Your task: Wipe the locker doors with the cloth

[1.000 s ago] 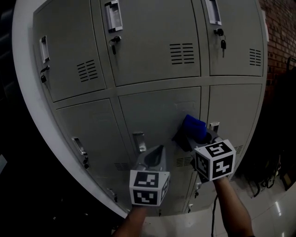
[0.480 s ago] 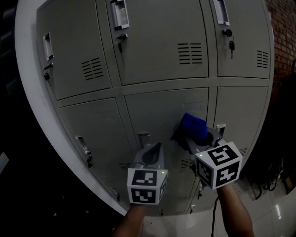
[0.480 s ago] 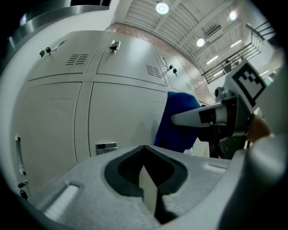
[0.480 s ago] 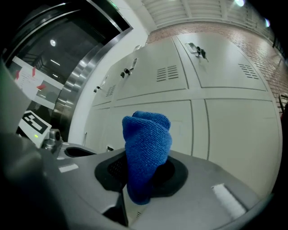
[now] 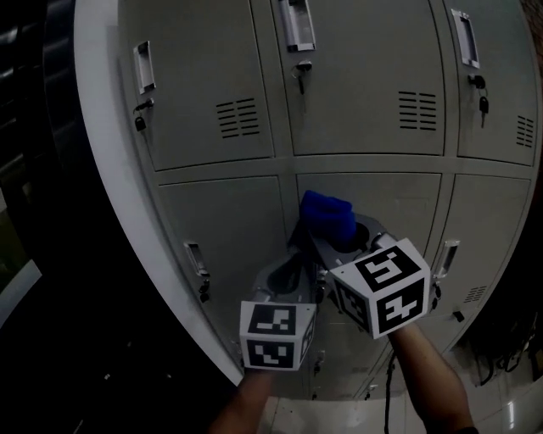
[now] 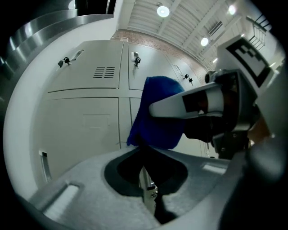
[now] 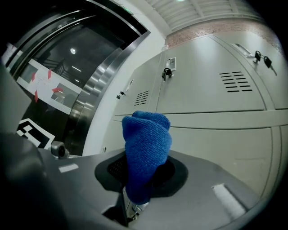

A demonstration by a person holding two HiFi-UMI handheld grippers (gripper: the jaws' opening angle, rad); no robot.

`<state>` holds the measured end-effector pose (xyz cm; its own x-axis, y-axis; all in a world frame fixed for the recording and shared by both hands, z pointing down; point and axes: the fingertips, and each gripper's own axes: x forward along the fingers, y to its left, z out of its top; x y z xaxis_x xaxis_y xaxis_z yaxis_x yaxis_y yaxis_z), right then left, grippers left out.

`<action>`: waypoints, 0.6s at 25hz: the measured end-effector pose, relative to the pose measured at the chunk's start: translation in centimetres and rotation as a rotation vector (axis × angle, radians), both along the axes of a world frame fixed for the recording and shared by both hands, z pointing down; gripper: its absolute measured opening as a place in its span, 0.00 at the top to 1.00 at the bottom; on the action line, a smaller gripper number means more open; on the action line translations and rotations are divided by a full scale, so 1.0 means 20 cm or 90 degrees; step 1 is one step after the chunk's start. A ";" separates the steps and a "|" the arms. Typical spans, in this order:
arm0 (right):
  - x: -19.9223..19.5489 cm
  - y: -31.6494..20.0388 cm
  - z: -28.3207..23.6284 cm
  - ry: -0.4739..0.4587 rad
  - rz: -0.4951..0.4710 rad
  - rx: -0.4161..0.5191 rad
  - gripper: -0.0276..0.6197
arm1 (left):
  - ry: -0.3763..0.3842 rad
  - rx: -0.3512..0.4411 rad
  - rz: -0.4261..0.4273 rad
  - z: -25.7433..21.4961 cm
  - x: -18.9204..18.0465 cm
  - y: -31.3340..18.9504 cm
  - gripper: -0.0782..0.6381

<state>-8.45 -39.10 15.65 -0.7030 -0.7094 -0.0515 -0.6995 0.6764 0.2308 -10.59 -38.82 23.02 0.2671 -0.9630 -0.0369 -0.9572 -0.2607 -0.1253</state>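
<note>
A bunched blue cloth point(image 5: 329, 216) is clamped in my right gripper point(image 5: 333, 241) and sits against the upper left corner of the lower middle locker door point(image 5: 382, 203), close to the seam. In the right gripper view the cloth point(image 7: 146, 148) stands up from the shut jaws of the right gripper point(image 7: 135, 197), with grey doors point(image 7: 216, 134) behind it. My left gripper point(image 5: 293, 273) hovers just below and left of the cloth, shut and holding nothing. From the left gripper point(image 6: 146, 182) the cloth point(image 6: 157, 112) hangs straight ahead, and the right gripper's body point(image 6: 211, 103) crosses in from the right.
Grey locker doors carry recessed handles point(image 5: 297, 24), keys in locks point(image 5: 301, 75) and vent slots point(image 5: 417, 110). A handle point(image 5: 195, 258) juts from the lower left door. A dark area lies left of the locker's white side point(image 5: 102, 169). A steel door frame point(image 7: 90, 90) stands left.
The right gripper has carried the cloth leftward across the lower middle door, from its right edge to its left seam. The left gripper followed to the left, staying shut below it.
</note>
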 end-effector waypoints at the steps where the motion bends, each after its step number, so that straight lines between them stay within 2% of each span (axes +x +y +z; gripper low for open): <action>1: -0.04 -0.02 -0.01 0.002 -0.004 0.000 0.83 | 0.000 -0.002 -0.006 0.00 -0.04 0.01 0.89; 4: -0.12 -0.06 -0.03 0.003 -0.007 -0.008 0.83 | 0.000 -0.004 -0.021 0.00 -0.13 0.03 0.89; 8: -0.14 -0.10 -0.02 0.001 0.001 -0.016 0.83 | -0.001 0.002 -0.030 -0.01 -0.19 0.05 0.89; 15: 0.02 -0.11 -0.03 -0.015 0.032 -0.017 0.83 | 0.002 0.000 -0.008 0.00 -0.07 0.05 0.89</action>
